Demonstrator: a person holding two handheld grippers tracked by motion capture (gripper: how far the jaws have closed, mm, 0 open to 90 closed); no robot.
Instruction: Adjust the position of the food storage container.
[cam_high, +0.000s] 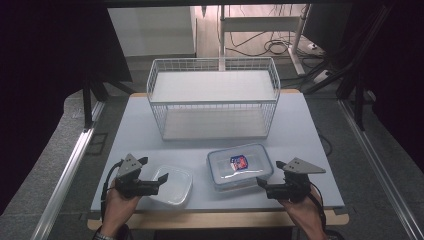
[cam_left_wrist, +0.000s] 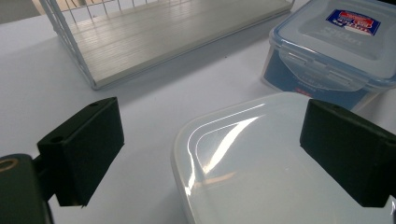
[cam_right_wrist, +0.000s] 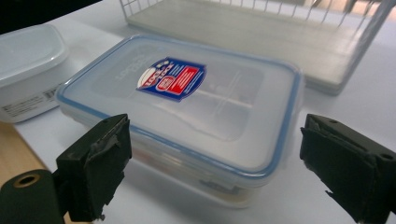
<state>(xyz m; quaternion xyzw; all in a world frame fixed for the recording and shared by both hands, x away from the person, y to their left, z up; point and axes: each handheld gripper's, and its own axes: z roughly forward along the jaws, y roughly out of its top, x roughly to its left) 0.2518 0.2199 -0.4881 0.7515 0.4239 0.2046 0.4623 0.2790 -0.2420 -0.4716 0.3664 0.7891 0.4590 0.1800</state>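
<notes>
Two lidded plastic boxes are seen on a pale bench (cam_high: 140, 130), in front of a white wire basket (cam_high: 213, 97) at the centre of the high view. The left gripper (cam_high: 161, 182), at the lower left of that frame, is held with its fingers (cam_left_wrist: 81, 149) spread wide at the edge of a milky white box (cam_high: 172, 185), with nothing gripped. At the lower right, the right gripper (cam_high: 262, 184) is held just beside a blue-rimmed clear box (cam_high: 240, 167) with a red-and-blue label (cam_right_wrist: 171, 78); its fingers (cam_right_wrist: 95, 165) are also spread wide and hold nothing.
</notes>
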